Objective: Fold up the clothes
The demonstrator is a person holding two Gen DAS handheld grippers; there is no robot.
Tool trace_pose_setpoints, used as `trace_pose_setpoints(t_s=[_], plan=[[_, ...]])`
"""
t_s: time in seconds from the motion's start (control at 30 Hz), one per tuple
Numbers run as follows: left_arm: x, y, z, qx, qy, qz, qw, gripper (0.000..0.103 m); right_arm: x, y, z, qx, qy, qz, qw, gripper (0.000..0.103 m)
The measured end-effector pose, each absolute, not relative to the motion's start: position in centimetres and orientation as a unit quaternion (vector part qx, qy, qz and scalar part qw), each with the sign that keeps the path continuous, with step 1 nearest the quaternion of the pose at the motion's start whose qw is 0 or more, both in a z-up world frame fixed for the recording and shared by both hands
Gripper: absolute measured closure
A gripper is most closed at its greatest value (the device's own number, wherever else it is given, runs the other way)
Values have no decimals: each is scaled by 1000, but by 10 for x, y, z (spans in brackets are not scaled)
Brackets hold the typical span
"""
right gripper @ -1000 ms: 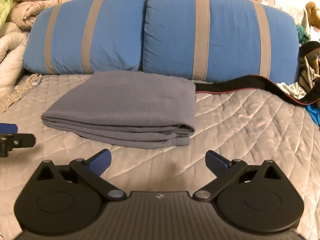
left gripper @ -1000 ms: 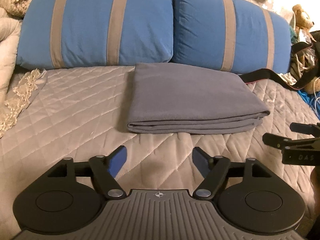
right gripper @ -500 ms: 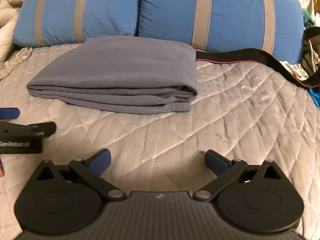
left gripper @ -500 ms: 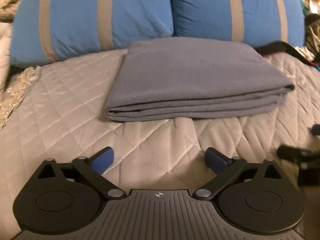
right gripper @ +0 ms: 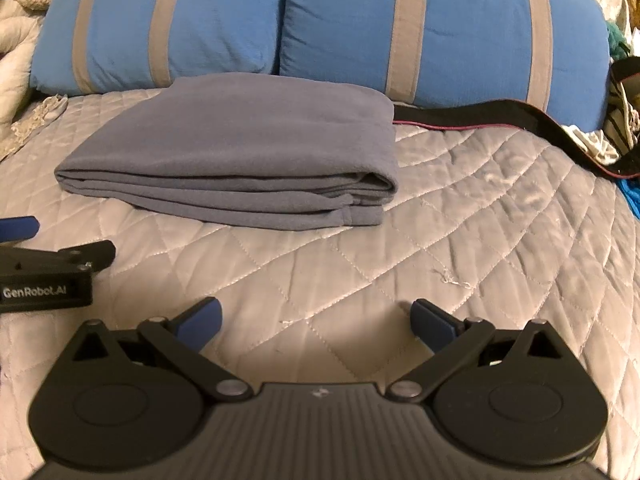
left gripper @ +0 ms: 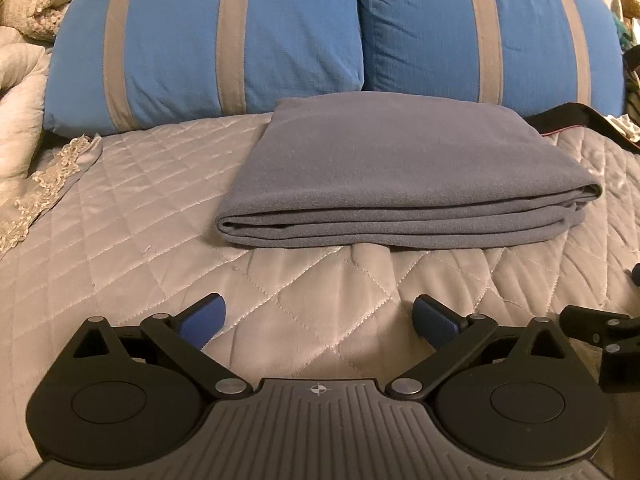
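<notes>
Hovering low over the quilted grey bedspread (left gripper: 132,216), the left gripper (left gripper: 318,320) has its blue pads spread wide apart, with only bare quilt between them; its jaws have just been opening. Just beside it, the right gripper (right gripper: 316,320) is likewise spread wide and holds nothing; part of its black linkage shows at the right edge of the left wrist view. Both point down at a slant toward the bed. Beyond their fingertips, apart from both, lies the folded grey garment (left gripper: 404,176), a flat rectangle of several stacked layers with its layered edge facing the grippers. A black strap (right gripper: 500,120) with a red edge trails off to its right. Behind, two blue pillows (left gripper: 208,44) with grey stripes sit side by side, the garment's far edge close against them. Cream bedding (left gripper: 20,80) is heaped at far left.
</notes>
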State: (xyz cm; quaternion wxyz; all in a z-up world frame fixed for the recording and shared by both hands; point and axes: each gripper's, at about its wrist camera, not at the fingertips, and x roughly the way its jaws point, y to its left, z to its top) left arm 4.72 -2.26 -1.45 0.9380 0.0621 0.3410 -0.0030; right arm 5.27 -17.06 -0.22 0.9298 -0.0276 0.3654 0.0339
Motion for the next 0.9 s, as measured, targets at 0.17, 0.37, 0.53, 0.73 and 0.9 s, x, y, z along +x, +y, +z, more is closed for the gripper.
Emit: trace_pose_setpoints(t_s=[0.17, 0.37, 0.53, 0.73, 0.9], plan=[[45, -20, -13, 57, 344, -7, 937, 1, 52, -169, -3, -29, 361, 31, 931, 0], [37, -25, -11, 56, 348, 17, 936, 1, 54, -165, -3, -34, 357, 27, 933, 0], [21, -23, -11, 52, 338, 17, 940, 1, 53, -162, -4, -38, 351, 20, 935, 0], [15, -18, -9, 48, 343, 2, 938, 1, 54, -159, -6, -40, 345, 15, 938, 0], [12, -18, -7, 46, 353, 3, 935, 1, 55, -159, -6, -39, 342, 15, 939, 0]])
